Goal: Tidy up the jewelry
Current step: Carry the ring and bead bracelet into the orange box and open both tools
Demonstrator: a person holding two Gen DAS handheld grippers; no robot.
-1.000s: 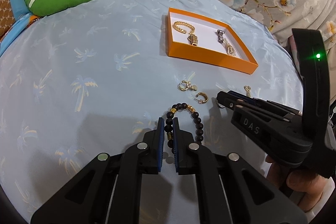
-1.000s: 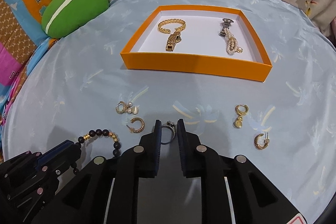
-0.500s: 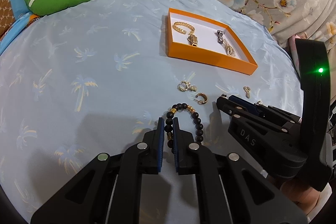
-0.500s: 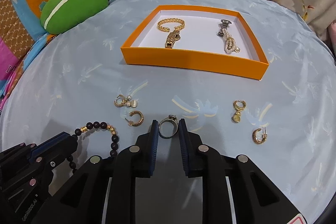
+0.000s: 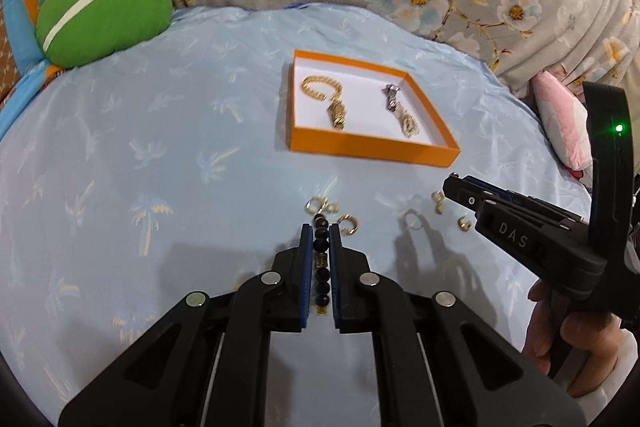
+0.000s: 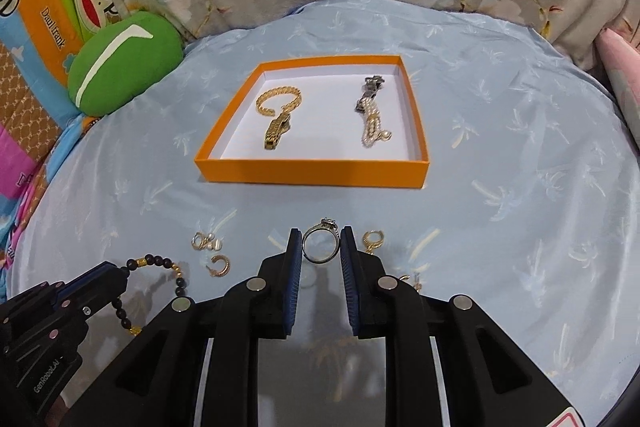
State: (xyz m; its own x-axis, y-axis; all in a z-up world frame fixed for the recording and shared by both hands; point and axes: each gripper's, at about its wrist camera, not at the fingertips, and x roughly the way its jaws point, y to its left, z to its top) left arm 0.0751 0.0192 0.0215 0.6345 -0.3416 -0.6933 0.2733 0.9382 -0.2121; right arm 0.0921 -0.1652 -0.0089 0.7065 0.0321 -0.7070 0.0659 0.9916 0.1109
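Small gold earrings (image 5: pixel 439 202) blurred beside right tool (image 5: pixel 454 183), one earring (image 6: pixel 412 281) half-hidden behind finger.

An orange tray (image 6: pixel 312 174) with white floor sits on pale-blue palm-print cloth (image 6: pixel 500 147).

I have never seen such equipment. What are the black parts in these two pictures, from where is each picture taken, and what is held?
These are two hand-held grippers, each with a camera looking along its fingers. One picture comes from the left gripper, which pinches a black bead bracelet. The other comes from the right gripper, which holds a silver ring. A person's hand carries the right one. On the blue cloth lie small gold earrings and an orange box containing a gold bracelet and a pearl bracelet.
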